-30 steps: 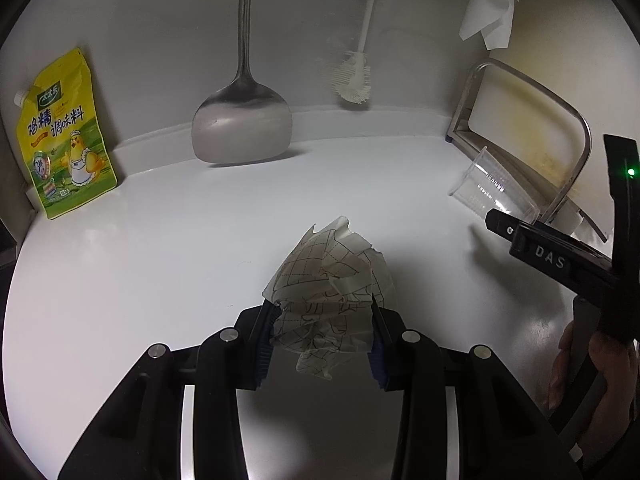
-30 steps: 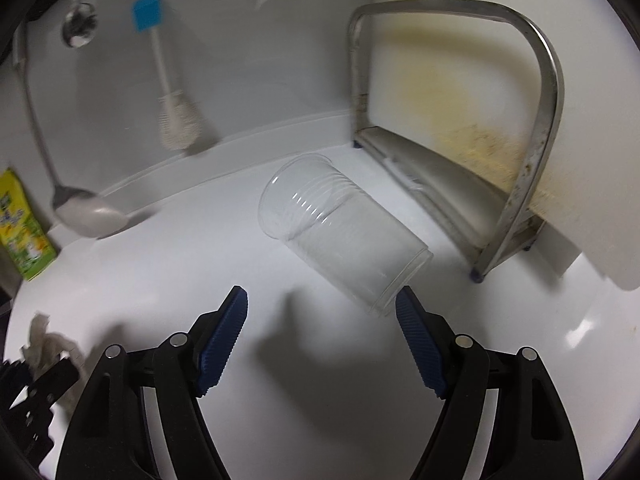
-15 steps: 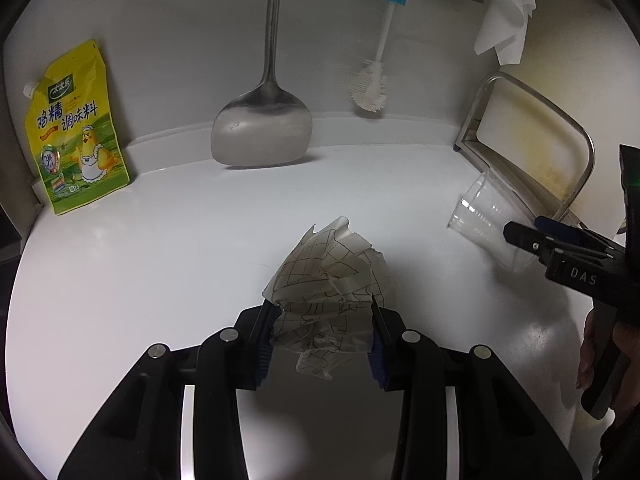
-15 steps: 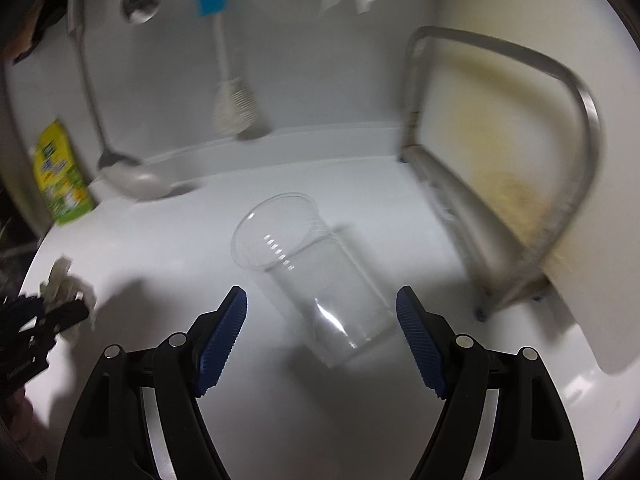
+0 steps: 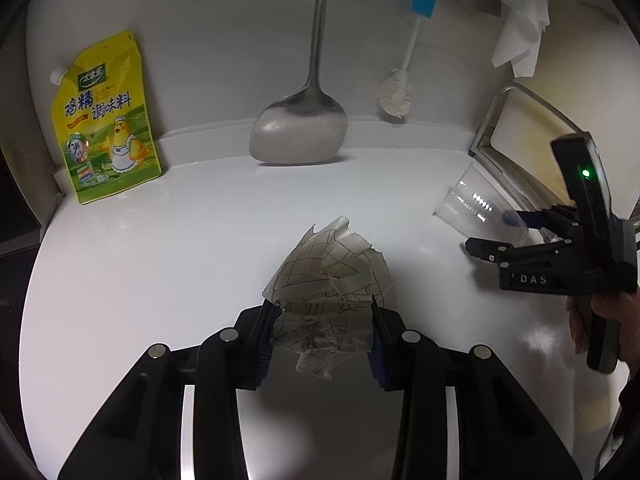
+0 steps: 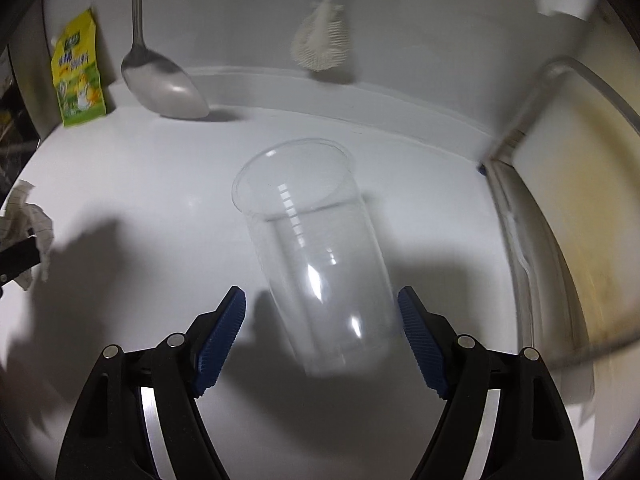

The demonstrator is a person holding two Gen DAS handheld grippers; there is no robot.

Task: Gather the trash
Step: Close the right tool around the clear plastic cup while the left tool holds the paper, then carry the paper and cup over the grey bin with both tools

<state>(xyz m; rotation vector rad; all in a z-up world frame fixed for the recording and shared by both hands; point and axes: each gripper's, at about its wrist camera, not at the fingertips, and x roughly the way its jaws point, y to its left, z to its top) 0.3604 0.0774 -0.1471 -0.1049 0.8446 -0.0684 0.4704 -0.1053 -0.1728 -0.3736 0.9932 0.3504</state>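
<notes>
A crumpled grid-lined paper [image 5: 328,292] is pinched between the blue pads of my left gripper [image 5: 323,334], held just above the white counter [image 5: 180,248]. At the left edge of the right wrist view the same paper [image 6: 28,220] shows again. A clear plastic cup [image 6: 316,248] lies on its side on the counter, mouth toward the back wall. My right gripper [image 6: 322,330] stands open with the cup's base end between its fingers, and neither pad touches the cup. From the left wrist view the cup [image 5: 476,208] lies at the right, with the right gripper [image 5: 504,232] at it.
A yellow seasoning pouch [image 5: 106,120] leans on the back wall at left. A metal spatula [image 5: 300,128] and a blue-handled brush [image 5: 400,92] hang there. A metal rack with a cutting board [image 6: 560,208] stands at right. A white cloth [image 5: 520,20] hangs above.
My right gripper has rolled and slid over the cup, so the cup now lies lengthwise between its fingers. The left gripper drifted back slightly, still holding the paper.
</notes>
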